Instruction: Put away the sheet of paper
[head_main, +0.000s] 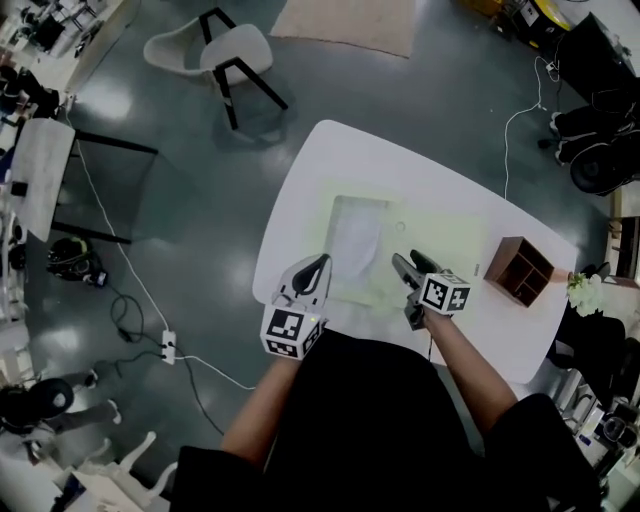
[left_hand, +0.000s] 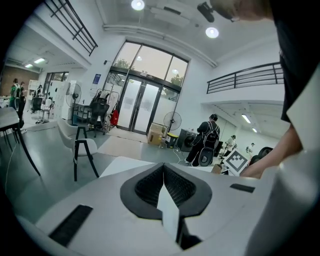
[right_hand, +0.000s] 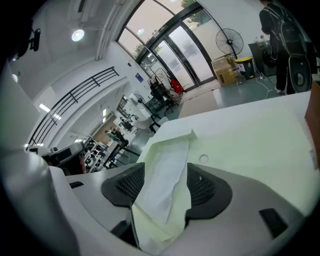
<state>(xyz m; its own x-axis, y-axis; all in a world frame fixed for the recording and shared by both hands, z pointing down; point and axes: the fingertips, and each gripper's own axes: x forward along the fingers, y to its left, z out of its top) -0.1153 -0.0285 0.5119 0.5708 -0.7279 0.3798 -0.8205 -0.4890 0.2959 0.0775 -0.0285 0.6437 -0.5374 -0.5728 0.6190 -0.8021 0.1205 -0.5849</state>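
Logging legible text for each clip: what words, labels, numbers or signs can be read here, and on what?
No text can be read.
Blue sign beside the glass doors: too small to read.
Cardboard box: no legible print.
Two marker cubes: black-and-white square patterns only, no letters.
Sheet of paper: no print visible.

On the white table (head_main: 320, 160) I see much bare room: the far-left corner is free, and also the right half of the pale green mat (head_main: 450, 235); a gripper could pass there; the wooden box (head_main: 520, 272) blocks the right end, well apart from the right gripper (head_main: 407, 264); the sheet of paper (head_main: 355, 240) fills the gap between that gripper's parted jaws; the left gripper (head_main: 314, 264) is near the table's left edge, beside open floor.
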